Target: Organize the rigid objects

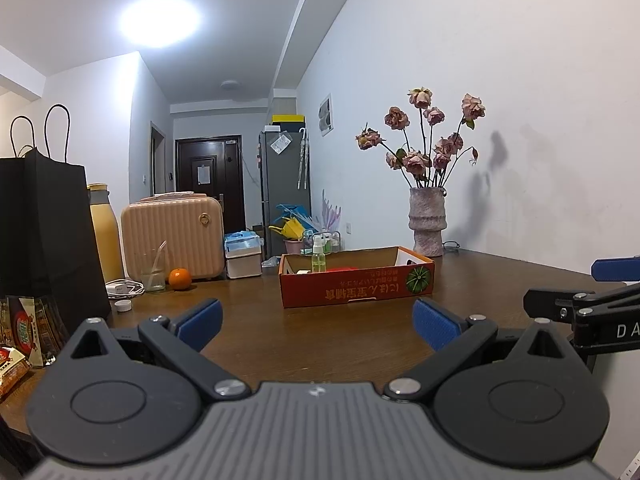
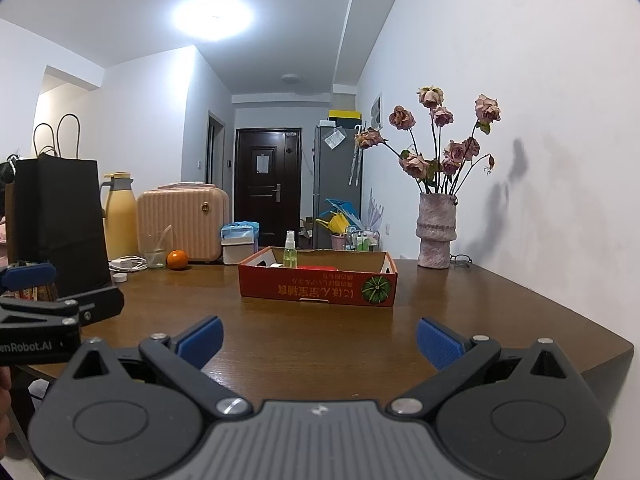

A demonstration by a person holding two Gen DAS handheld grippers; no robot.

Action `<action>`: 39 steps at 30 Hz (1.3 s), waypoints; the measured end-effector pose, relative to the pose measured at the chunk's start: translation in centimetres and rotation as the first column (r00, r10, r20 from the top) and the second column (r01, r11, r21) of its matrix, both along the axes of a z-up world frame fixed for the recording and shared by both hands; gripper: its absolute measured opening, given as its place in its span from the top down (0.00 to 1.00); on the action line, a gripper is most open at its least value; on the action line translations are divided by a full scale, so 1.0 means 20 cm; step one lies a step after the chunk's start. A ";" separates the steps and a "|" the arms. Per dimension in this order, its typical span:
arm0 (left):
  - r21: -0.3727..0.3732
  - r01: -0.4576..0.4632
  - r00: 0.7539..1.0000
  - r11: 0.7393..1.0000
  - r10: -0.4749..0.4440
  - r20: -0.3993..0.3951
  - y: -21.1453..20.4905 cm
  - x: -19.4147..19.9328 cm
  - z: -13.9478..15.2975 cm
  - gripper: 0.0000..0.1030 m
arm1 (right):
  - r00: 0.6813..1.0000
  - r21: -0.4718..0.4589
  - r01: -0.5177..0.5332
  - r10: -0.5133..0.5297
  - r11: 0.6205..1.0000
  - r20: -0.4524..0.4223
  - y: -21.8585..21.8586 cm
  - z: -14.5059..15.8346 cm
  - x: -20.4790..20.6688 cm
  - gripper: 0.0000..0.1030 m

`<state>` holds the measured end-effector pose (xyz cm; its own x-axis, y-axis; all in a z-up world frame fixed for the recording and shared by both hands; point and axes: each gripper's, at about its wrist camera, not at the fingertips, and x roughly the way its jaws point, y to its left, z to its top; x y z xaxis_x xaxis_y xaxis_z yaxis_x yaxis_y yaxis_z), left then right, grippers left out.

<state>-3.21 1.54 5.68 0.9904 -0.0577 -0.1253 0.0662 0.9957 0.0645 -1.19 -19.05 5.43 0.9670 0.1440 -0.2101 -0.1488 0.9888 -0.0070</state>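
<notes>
Both claws, left claw [image 1: 318, 322] and right claw [image 2: 319, 340], hover wide and empty over the wooden surface [image 1: 360, 332], the cardboard box [image 2: 318, 286] partly filled, an orange [image 2: 177, 259] seemingly left.

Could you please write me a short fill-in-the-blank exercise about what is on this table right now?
1. The spray bottle stands upright inside the ____.
2. The vase of dried roses stands beside the ____.
3. The fruit next to the glass is coloured ____.
4. Both the left hand-held gripper and the right hand-held gripper are ____.

Answers: cardboard box; wall; orange; open
</notes>
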 end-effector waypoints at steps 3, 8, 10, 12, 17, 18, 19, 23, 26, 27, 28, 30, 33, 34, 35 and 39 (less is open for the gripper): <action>0.000 0.001 1.000 1.000 -0.001 -0.001 0.00 0.00 0.00 0.00 | 1.000 0.000 0.000 0.000 1.000 -0.001 0.00 0.00 0.01 0.00; 0.000 0.001 1.000 1.000 -0.001 -0.001 0.00 0.00 0.00 0.00 | 1.000 0.002 0.001 -0.001 1.000 -0.001 -0.01 0.00 0.01 0.00; 0.000 0.001 1.000 1.000 -0.001 -0.002 0.00 0.00 0.00 0.00 | 1.000 0.001 0.000 0.000 1.000 -0.001 -0.01 0.00 0.01 0.00; 0.000 0.001 1.000 1.000 -0.001 -0.001 0.00 0.00 0.00 0.00 | 1.000 0.002 0.003 -0.003 1.000 0.000 -0.01 0.00 0.01 0.00; 0.001 0.003 1.000 1.000 -0.003 -0.004 0.00 0.00 -0.01 0.00 | 1.000 0.003 0.005 -0.005 1.000 -0.004 -0.01 -0.01 0.01 0.00; 0.001 0.003 1.000 1.000 -0.003 -0.004 0.00 0.00 -0.01 0.00 | 1.000 0.003 0.004 -0.004 1.000 -0.005 -0.01 -0.01 0.01 0.00; 0.001 0.002 1.000 1.000 -0.002 -0.004 0.00 0.00 -0.01 0.00 | 1.000 0.002 0.003 -0.003 1.000 -0.006 -0.01 -0.01 0.01 0.00; 0.001 0.003 1.000 1.000 -0.003 -0.004 0.00 0.00 -0.01 0.00 | 1.000 0.002 0.003 -0.003 1.000 -0.005 -0.01 -0.01 0.01 0.00; 0.001 0.002 1.000 1.000 -0.002 -0.004 0.00 0.00 -0.01 0.00 | 1.000 0.003 0.003 -0.003 1.000 -0.007 -0.01 -0.01 0.01 0.00; 0.001 0.002 1.000 1.000 -0.002 -0.004 0.00 0.00 -0.01 0.00 | 1.000 0.003 0.003 -0.003 1.000 -0.007 -0.01 -0.01 0.01 0.00; 0.001 0.005 1.000 1.000 -0.005 -0.003 0.00 0.00 -0.01 0.00 | 1.000 0.002 0.003 -0.003 1.000 -0.006 -0.01 -0.01 0.01 0.00; 0.005 0.008 1.000 1.000 -0.008 0.001 0.00 -0.01 -0.02 0.00 | 1.000 0.003 0.003 -0.003 1.000 -0.006 -0.01 -0.01 0.01 0.00; 0.006 0.008 1.000 1.000 -0.008 0.004 0.00 -0.01 -0.01 0.00 | 1.000 0.003 0.003 -0.003 1.000 -0.006 -0.01 -0.01 0.01 0.00; 0.007 0.007 1.000 1.000 -0.007 0.003 0.00 0.00 -0.01 0.00 | 1.000 0.003 0.004 -0.004 1.000 -0.007 -0.01 -0.01 0.01 0.00; 0.006 0.006 1.000 1.000 -0.006 0.003 0.00 0.00 -0.01 0.00 | 1.000 0.003 0.004 -0.004 1.000 -0.006 -0.01 -0.01 0.01 0.00; 0.008 0.007 1.000 1.000 -0.007 0.004 0.00 0.00 -0.01 0.00 | 1.000 0.003 0.003 -0.003 1.000 -0.007 -0.01 -0.01 0.01 0.00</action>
<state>-3.18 1.46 5.48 0.9905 -0.0639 -0.1218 0.0731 0.9947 0.0727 -1.02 -19.17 5.22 0.9661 0.1416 -0.2160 -0.1457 0.9893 -0.0033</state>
